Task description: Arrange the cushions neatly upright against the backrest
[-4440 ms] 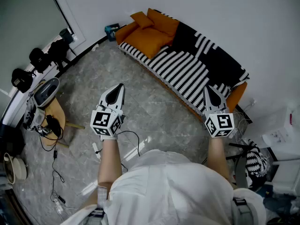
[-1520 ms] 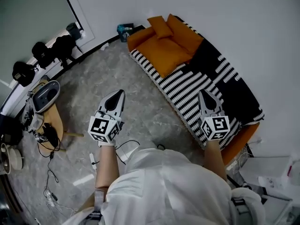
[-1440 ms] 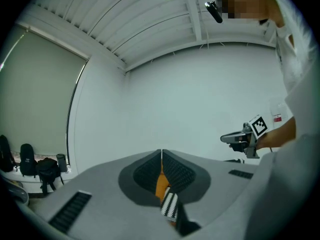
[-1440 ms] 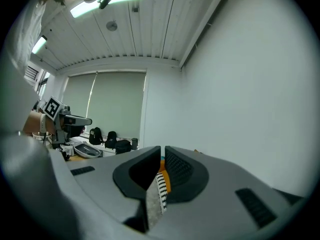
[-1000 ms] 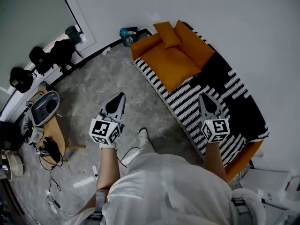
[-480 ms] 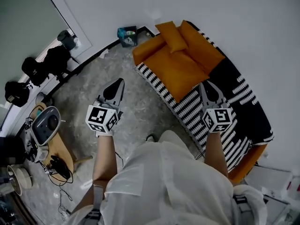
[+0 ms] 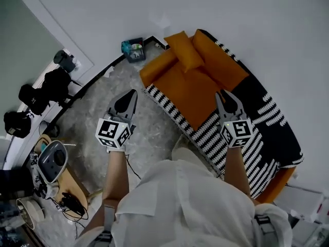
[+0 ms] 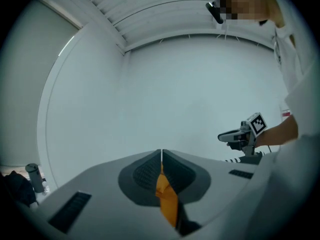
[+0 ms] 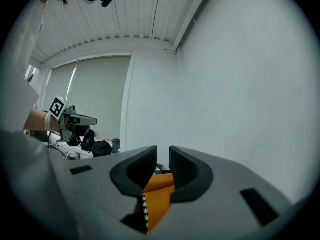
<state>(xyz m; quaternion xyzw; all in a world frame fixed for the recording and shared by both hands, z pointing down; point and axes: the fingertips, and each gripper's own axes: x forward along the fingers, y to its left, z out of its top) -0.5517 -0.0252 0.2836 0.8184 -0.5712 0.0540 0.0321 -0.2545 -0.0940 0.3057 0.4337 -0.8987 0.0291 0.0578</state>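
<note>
The approach seemingly being in hand, the left gripper (image 7: 131, 93) is hovering closed and empty, the right gripper (image 7: 223, 94) has just been opening its jaws slightly on nothing, and the small orange fabric cushion (image 7: 183, 50) is lying askew at the far end of the orange sofa (image 7: 191, 89), probably needing a further reach.

Two hand-held grippers show: the left hand-held gripper (image 7: 132, 92) and the right hand-held gripper (image 7: 222, 93), each bearing one marker cube (image 7: 113, 134). There is one orange sofa (image 7: 187, 89) with one black-and-white striped throw (image 7: 259, 122) and one small loose orange cushion (image 7: 184, 50). By the wall stand one teal box (image 7: 133, 49) and three black bags (image 7: 55, 82). One wooden table (image 7: 77, 181) stands at lower left.
</note>
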